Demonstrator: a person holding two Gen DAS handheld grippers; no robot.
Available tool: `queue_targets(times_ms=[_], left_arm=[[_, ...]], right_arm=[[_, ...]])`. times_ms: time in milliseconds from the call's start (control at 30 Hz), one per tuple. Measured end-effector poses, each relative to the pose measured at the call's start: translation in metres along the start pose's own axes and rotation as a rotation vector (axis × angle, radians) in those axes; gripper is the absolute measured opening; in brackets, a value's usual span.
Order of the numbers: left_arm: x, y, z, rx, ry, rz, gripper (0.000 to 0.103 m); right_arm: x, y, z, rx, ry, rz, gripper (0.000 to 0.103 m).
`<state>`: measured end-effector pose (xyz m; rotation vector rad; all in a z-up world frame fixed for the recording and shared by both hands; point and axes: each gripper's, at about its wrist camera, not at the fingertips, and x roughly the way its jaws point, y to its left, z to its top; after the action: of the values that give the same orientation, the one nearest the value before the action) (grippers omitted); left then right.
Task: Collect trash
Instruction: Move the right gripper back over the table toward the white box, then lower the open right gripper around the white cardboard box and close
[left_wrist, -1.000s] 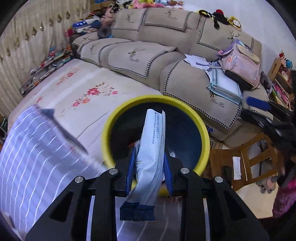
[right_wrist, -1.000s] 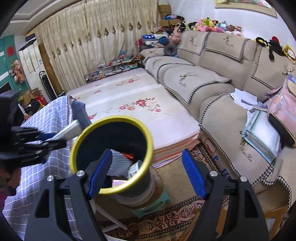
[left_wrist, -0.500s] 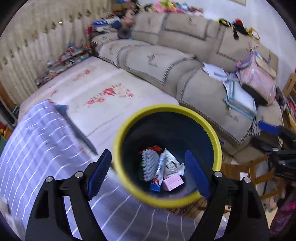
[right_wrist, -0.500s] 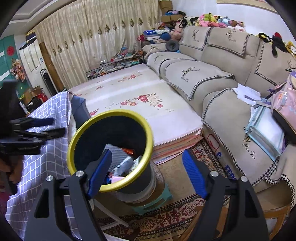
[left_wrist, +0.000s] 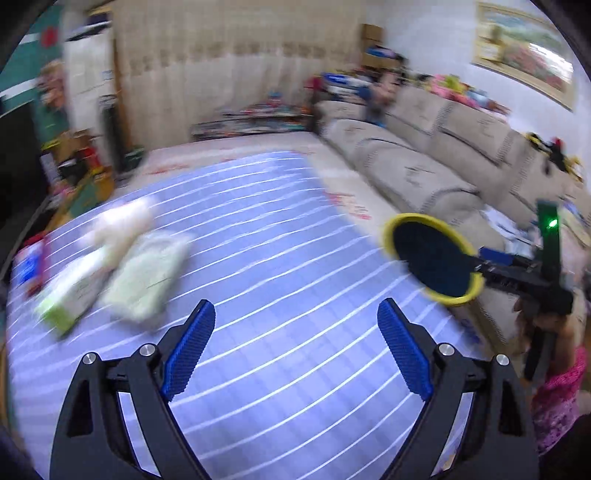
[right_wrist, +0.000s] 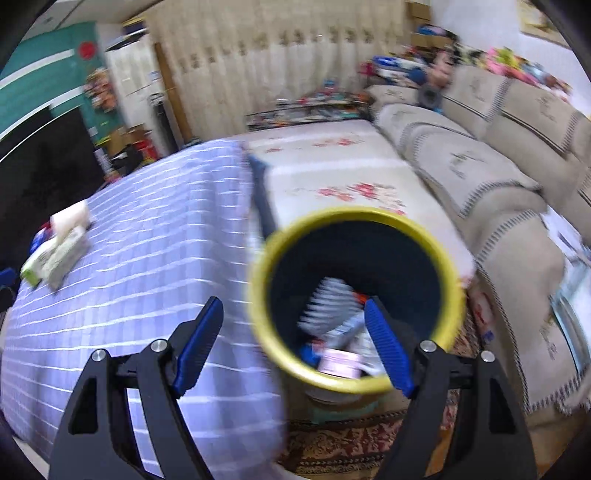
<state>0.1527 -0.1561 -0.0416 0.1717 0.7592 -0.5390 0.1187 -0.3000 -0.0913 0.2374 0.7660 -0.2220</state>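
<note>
The left tool (left_wrist: 295, 347) hangs over the surface (left_wrist: 280, 236), which is covered in a lilac cloth crossed by thin white lines; its ribbed blue pads stand wide apart, having just been opening, and nothing lies between them. At the left of that view, blurred by motion, lie soft pale packets (left_wrist: 144, 273): a crinkled whitish-green pouch and a box-like green-and-white pack beside it, with a red and blue item at the far left edge that is too smeared to identify. The round bin (left_wrist: 432, 258), dark inside with a smooth yellow rim, sits at the right of the left view, just past the cloth's edge. The right tool (left_wrist: 491, 258) shows beside it as a black frame with a blue pad. In the right view, the right tool's own pads (right_wrist: 388, 343) are apart and empty, framing the near rim of the bin. Inside the bin lies trash (right_wrist: 332, 328): a ribbed white piece, a pink box, crumpled wrappers. A beige quilted sofa (right_wrist: 480, 162) fills the right side.
</note>
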Motion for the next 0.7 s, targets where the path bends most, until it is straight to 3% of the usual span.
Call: queue_targets(times_ms=[233,433,700], left_arm=[[-0.066,0.098,-0.056,-0.21,-0.03,0.157,0.089],[-0.114,0.14,-0.083,-0.268,-0.084,0.247,0.089],[-0.15,0.167,-0.102,-0.316,-0.132,0.267,0.09]], right_arm=[[0.02,0.118,0.018,-0.121,-0.005,0.175,0.076],[0.039,0.232,0.017,-0.198,0.02,0.295,0.076],[0.068,0.352,0.011,-0.215,0.028,0.245,0.081]])
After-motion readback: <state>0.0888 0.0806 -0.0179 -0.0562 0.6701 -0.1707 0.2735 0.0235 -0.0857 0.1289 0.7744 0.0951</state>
